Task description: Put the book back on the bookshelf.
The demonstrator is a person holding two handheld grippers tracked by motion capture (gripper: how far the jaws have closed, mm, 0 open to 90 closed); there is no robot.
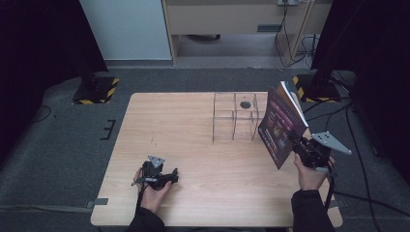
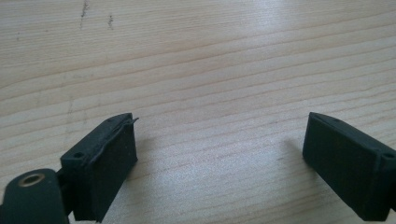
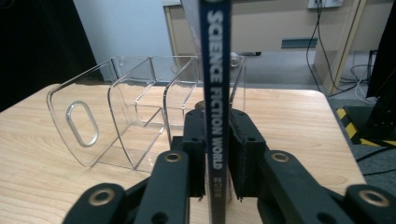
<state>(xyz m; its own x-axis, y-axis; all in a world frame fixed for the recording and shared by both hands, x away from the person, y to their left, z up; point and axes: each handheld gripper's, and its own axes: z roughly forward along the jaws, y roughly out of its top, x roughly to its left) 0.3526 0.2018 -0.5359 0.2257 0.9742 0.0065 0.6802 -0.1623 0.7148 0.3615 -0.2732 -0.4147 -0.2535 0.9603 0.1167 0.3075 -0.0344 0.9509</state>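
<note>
table (image 2: pixel 210 60): pale matt wood grain | rack (image 3: pixel 116 121): clear glossy plastic | magazine (image 3: pixel 217 93): glossy paper

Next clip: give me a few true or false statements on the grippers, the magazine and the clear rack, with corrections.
1. The right gripper is shut on the magazine by its spine. True.
2. The magazine lies flat on the table. False: it is held upright above it.
3. The left gripper holds the clear rack. False: its jaws are open over bare wood.
4. The clear rack is empty. True.
</note>
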